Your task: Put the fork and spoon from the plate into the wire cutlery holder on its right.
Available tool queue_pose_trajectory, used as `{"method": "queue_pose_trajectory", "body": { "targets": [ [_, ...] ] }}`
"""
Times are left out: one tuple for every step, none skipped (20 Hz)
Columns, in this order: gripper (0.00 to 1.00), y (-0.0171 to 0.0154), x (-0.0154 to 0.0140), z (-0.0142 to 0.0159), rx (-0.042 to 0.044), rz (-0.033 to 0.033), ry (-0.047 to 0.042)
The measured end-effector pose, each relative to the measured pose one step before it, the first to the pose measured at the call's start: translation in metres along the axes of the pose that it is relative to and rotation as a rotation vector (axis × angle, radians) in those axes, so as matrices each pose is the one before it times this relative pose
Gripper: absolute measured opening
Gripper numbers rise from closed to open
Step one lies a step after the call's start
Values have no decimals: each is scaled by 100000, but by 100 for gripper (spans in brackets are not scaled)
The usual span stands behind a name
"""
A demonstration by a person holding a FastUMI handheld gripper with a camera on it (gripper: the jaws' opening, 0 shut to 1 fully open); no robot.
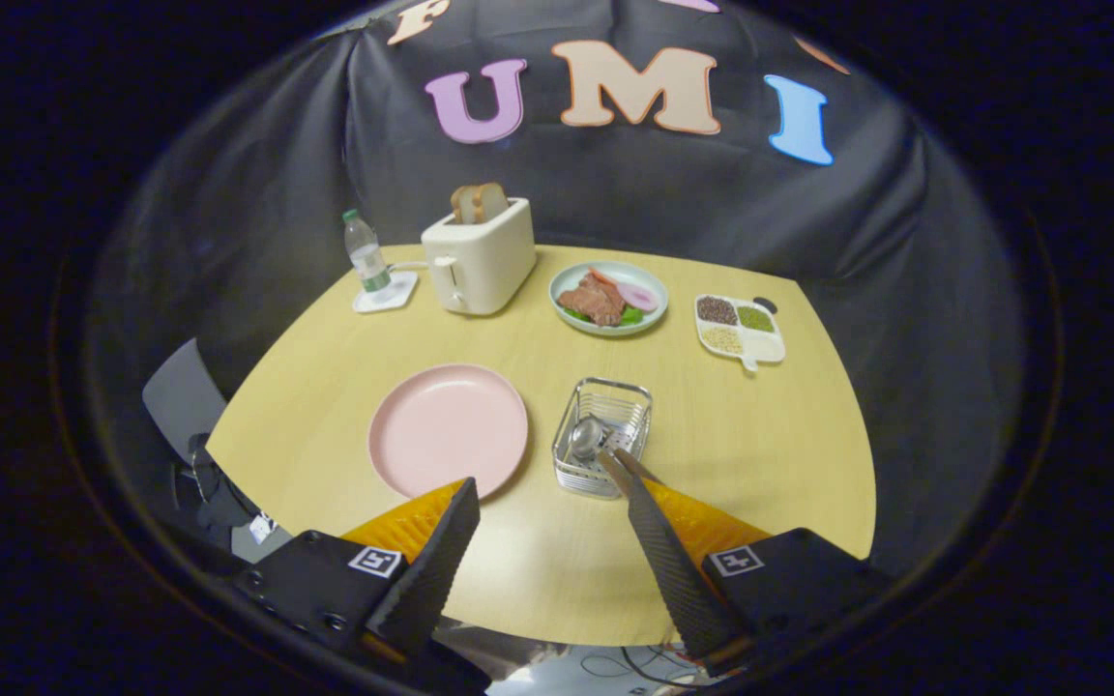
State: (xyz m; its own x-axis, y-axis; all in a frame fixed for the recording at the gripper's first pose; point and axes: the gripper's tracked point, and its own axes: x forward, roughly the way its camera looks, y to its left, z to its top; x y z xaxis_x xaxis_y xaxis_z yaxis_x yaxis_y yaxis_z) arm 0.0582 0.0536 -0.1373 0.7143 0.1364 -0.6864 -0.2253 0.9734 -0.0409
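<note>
gripper point(547, 483) held above table height; jaws spread wide apart, gripping nothing

The pale yellow wooden worktop point(760, 454) looks smooth and matt, and the round pink plate point(448, 428) has a soft matt finish like plastic. The silver wire cutlery holder point(603, 437) and the spoon point(586, 437) in it are shiny metal. The black fingers point(659, 541) of the open gripper point(542, 495) have a rough woven texture.

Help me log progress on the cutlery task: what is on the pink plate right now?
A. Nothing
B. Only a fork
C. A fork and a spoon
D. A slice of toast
A: the pink plate is bare, a spoon leans in the wire cutlery holder beside it, and the gripper is open, holding nothing.
</note>
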Motion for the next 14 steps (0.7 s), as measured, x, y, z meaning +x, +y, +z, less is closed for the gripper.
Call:
{"method": "queue_pose_trajectory", "body": {
  "targets": [
    [99, 621, -264, 285, 2350, -250, -4130],
    [99, 705, -229, 265, 2656, -175, -4248],
    [99, 493, -151, 281, 3019, -509, -3679],
    [99, 610, -211, 109, 2380, -339, -3378],
    [99, 536, -189, 271, 1372, -388, -3381],
    [98, 529, -213, 347, 645, -120, -3674],
    [98, 480, -221, 693, 69, -320, -3650],
    [98, 313, -354, 917, -8, -583, -5215],
    [98, 446, -30, 1488, -203, -902, -6522],
    [98, 269, -194, 1691, 33, -1311, -6159],
    [98, 136, -302, 1409, 697, -1093, -5835],
    [98, 257, -259, 1585, 1283, -625, -5455],
    [98, 187, -258, 1532, 1487, -341, -4844],
    [98, 78, -17, 1209, 1553, -27, -3880]
  ]
}}
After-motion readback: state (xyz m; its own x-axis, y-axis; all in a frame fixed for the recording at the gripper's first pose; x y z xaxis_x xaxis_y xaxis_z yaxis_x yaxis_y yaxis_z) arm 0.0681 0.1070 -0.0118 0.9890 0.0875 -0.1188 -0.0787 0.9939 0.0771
